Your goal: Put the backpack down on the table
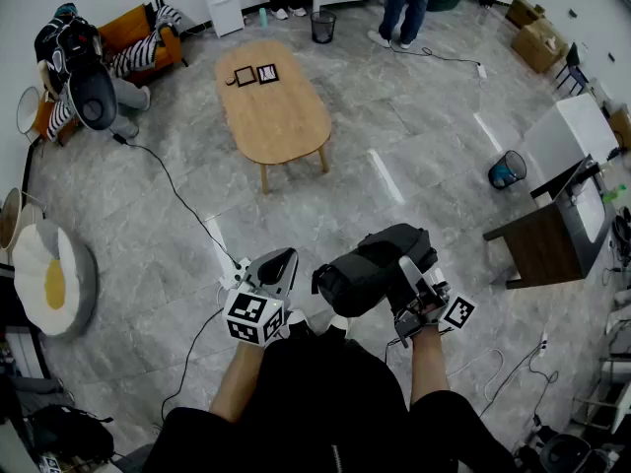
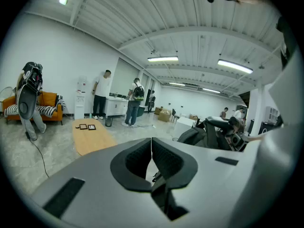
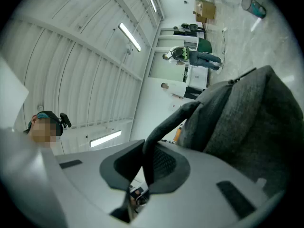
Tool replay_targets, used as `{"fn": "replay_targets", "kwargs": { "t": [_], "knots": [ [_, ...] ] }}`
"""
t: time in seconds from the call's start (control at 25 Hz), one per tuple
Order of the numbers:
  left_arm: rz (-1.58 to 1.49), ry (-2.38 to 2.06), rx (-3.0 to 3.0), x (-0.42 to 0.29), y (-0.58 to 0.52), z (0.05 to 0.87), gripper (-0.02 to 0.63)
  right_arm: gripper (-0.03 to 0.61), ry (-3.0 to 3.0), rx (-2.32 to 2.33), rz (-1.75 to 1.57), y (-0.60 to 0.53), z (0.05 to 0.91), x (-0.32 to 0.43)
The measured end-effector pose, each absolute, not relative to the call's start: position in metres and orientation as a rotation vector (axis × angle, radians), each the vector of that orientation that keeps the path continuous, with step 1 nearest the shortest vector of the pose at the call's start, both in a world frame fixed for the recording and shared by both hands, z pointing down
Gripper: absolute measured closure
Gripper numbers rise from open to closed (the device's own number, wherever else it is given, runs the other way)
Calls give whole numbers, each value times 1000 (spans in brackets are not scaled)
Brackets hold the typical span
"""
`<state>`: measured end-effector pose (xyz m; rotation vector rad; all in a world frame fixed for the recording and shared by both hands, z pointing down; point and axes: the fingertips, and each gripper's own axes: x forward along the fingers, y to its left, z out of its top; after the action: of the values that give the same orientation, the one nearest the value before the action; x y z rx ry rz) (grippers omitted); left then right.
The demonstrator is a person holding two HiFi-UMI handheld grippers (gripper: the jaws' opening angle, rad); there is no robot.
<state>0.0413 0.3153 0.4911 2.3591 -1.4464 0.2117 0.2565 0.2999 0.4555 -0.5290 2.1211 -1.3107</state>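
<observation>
The dark grey backpack point(image 1: 370, 266) hangs in the air in front of me, over the floor, held by its strap point(image 3: 166, 122). My right gripper point(image 1: 411, 272) is shut on that strap, and the bag's grey body point(image 3: 247, 122) fills the right of the right gripper view. To the bag's left, my left gripper point(image 1: 280, 261) is shut with nothing between its jaws point(image 2: 151, 146). In the left gripper view the backpack point(image 2: 202, 135) shows to the right. The oval wooden table point(image 1: 276, 116) stands a few steps ahead, with two black picture frames point(image 1: 255, 75) at its far end.
A cable point(image 1: 173, 190) runs across the floor left of the table to a power strip point(image 1: 235, 274). A dark side table point(image 1: 542, 244) and a bin point(image 1: 506, 169) stand at the right. An orange sofa point(image 1: 133, 30) and several people point(image 1: 406, 3) are at the back.
</observation>
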Motion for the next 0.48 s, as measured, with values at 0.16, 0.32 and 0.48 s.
{"fn": "replay_targets", "kwargs": {
  "t": [0.16, 0.32, 0.48],
  "knots": [
    [221, -1440, 2358, 43, 319, 491, 598, 543, 2116, -532, -1318, 305, 457, 255],
    [235, -1450, 2355, 41, 327, 494, 598, 543, 2112, -528, -1355, 311, 466, 250],
    [245, -1451, 2348, 50, 329, 496, 598, 543, 2119, -536, -1386, 314, 474, 254]
  ]
}}
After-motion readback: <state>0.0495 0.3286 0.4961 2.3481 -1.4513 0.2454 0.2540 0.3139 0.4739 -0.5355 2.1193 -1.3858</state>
